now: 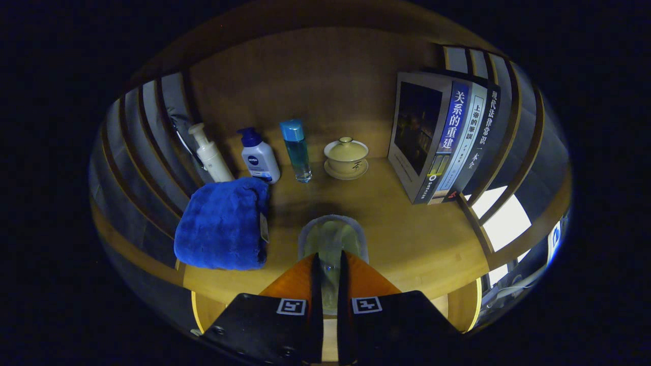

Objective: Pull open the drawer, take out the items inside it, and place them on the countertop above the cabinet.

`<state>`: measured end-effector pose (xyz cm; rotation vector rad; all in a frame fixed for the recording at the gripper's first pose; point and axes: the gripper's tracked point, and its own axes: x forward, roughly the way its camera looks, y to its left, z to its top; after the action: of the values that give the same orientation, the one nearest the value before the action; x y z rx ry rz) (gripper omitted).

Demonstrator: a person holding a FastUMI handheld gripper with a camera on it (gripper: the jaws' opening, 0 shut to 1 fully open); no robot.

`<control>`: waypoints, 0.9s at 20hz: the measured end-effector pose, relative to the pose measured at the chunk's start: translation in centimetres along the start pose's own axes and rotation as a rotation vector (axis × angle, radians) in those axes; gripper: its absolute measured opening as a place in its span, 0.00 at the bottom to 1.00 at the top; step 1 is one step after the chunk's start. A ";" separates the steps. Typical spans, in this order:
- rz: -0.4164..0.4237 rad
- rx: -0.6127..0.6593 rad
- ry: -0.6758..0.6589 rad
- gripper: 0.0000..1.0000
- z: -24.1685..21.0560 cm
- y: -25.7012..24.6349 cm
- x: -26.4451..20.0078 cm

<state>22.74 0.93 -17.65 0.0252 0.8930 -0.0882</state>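
Observation:
My gripper [329, 258] is shut on the near wall of a clear drinking glass [333, 231]. The glass stands upright just ahead of the fingertips, at or just over the wooden countertop [407, 239]; I cannot tell whether its base touches the wood. Its round rim and pale greenish inside face me. Left of the glass lies a folded blue towel [224, 226] near the countertop's front edge.
Along the back wall stand a white pump bottle [211, 155], a white bottle with a dark blue cap [259, 157], a clear bottle with a blue cap [296, 150] and a lidded yellow tea cup on a saucer [346, 157]. Books [442, 137] stand at the right. Slatted side walls close in both sides.

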 end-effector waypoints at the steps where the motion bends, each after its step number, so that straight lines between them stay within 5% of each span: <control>1: -0.001 0.002 -0.003 0.19 0.1 -0.1 0.2; 18: -0.010 0.062 -0.049 0.32 0.1 -1.1 2.1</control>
<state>24.07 -0.33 -19.24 0.0762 0.8417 -0.1256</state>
